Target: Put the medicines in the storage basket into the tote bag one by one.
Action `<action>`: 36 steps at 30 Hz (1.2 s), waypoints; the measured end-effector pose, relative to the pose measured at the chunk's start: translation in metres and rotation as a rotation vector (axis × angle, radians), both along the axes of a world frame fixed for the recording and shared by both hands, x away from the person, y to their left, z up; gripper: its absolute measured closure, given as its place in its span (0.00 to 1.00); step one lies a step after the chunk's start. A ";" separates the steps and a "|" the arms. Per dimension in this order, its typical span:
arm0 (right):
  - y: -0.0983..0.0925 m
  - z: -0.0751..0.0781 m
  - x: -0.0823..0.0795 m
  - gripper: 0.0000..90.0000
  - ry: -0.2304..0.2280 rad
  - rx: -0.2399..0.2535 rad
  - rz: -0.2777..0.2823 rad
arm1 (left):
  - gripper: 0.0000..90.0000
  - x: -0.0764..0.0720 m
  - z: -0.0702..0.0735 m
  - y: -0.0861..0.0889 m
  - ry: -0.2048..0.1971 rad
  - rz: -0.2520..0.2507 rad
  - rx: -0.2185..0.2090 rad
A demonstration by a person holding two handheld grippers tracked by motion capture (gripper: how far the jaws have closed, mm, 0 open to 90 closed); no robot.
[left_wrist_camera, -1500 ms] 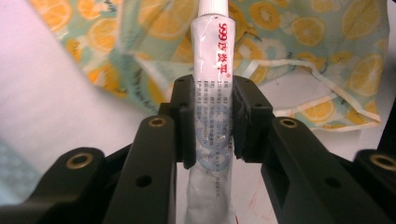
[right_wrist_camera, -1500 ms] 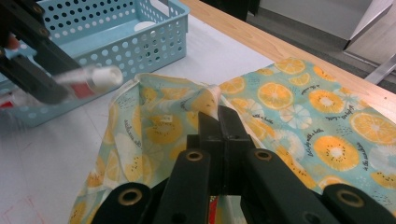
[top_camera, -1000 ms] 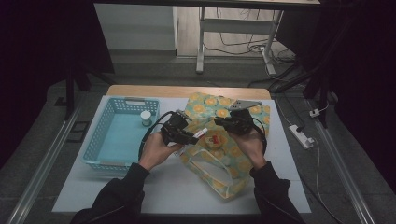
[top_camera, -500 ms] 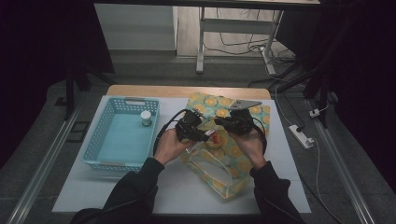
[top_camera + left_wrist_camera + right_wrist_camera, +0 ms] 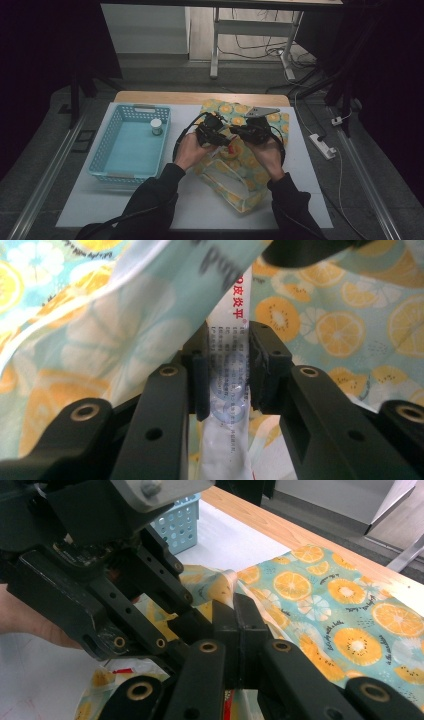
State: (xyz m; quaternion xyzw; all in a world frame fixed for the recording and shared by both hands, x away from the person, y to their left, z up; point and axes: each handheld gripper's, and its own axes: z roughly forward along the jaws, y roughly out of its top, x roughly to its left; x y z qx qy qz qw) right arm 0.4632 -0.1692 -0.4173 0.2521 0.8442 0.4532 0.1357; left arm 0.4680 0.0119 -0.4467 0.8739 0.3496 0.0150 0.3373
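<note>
A fruit-print bag (image 5: 250, 167) lies on the white table top, its mouth lifted near the middle. My right gripper (image 5: 236, 132) is shut on the bag's rim (image 5: 227, 582) and holds it up. My left gripper (image 5: 225, 140) sits just left of it, over the bag's mouth. In the left gripper view its jaws (image 5: 227, 352) are shut on a white tube (image 5: 226, 440) with red print, and the bag's cloth (image 5: 125, 325) is close around it.
A light blue basket (image 5: 112, 165) stands at the left of the table with a small white-capped jar (image 5: 156, 126) in its far corner. The table's wooden far edge (image 5: 165, 97) runs behind. A power strip (image 5: 322, 145) lies on the floor at the right.
My left gripper has moved to the right with the tube, from beside the basket to the bag's mouth next to the right gripper. The right gripper has kept still on the rim.
</note>
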 end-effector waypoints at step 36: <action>0.003 -0.008 0.003 1.00 0.010 -0.021 -0.030 | 0.59 0.024 -0.027 -0.002 -0.121 0.046 0.061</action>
